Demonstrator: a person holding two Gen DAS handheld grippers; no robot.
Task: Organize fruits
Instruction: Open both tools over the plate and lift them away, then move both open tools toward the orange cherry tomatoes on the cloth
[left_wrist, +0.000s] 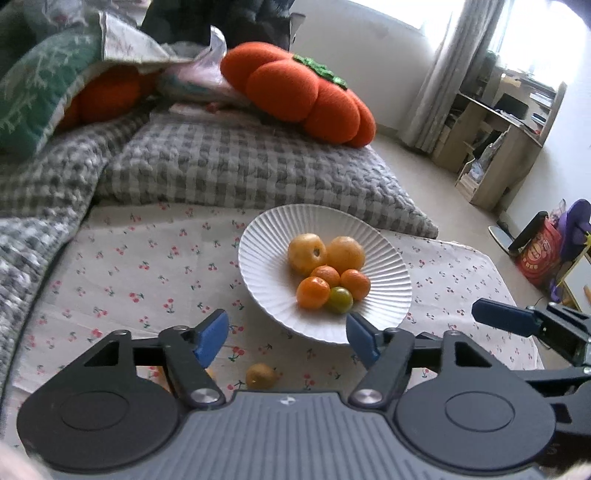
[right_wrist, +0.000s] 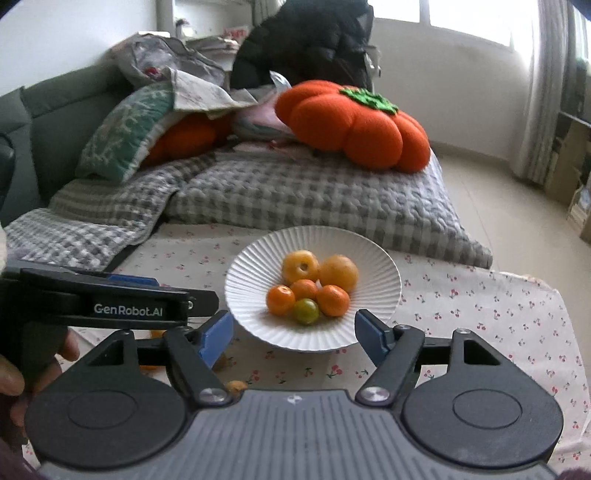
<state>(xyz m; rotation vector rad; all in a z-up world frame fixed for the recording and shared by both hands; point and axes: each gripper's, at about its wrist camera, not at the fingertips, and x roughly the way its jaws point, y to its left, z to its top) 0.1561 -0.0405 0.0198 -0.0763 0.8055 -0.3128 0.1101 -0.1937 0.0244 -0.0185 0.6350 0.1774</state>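
A white ribbed plate (left_wrist: 266, 236) (right_wrist: 251, 266) sits on a cherry-print cloth and holds two yellow fruits, three small oranges and a green one (left_wrist: 340, 300) (right_wrist: 306, 311). My left gripper (left_wrist: 288, 338) is open and empty, just in front of the plate's near rim. A small yellowish fruit (left_wrist: 261, 376) lies loose on the cloth under it; part of an orange one (left_wrist: 162, 374) shows behind the left finger. My right gripper (right_wrist: 293, 338) is open and empty, also before the plate. Loose fruits (right_wrist: 235, 386) peek out below it. The left gripper (right_wrist: 110, 301) crosses the right view's left side.
A grey checked quilt (left_wrist: 240, 166) lies behind the plate with an orange pumpkin cushion (left_wrist: 299, 92) and pillows on it. The cloth's right edge (left_wrist: 509, 280) drops to the floor. Shelves (left_wrist: 498, 140) and bags (left_wrist: 535, 251) stand at the right.
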